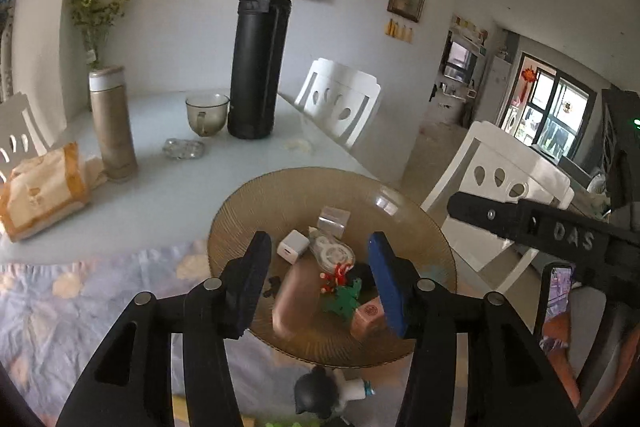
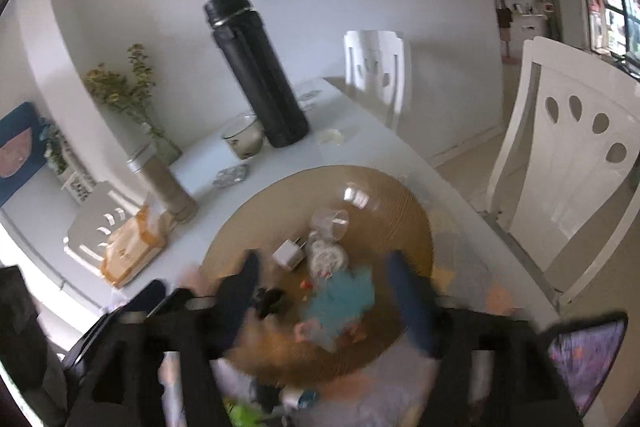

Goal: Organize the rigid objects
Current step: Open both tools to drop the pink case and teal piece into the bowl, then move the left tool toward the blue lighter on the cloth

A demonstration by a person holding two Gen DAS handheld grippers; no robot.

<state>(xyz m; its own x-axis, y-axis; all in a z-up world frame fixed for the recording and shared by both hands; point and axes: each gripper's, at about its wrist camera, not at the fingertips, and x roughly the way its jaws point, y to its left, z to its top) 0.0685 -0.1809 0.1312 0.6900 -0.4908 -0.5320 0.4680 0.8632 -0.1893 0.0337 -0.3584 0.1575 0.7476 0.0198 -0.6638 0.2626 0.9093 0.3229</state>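
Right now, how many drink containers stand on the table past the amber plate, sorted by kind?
Flasks: 2, the black flask and the beige flask.
Glass cups: 1, the cup.
Total: 3.

Crowded amber plate (image 1: 240, 211), bare tabletop (image 1: 168, 187) beyond, black flask (image 1: 258, 67) behind

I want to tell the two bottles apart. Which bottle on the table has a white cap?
The slimmer beige bottle, standing left beside the tissue pack. The taller black flask has a black lid.
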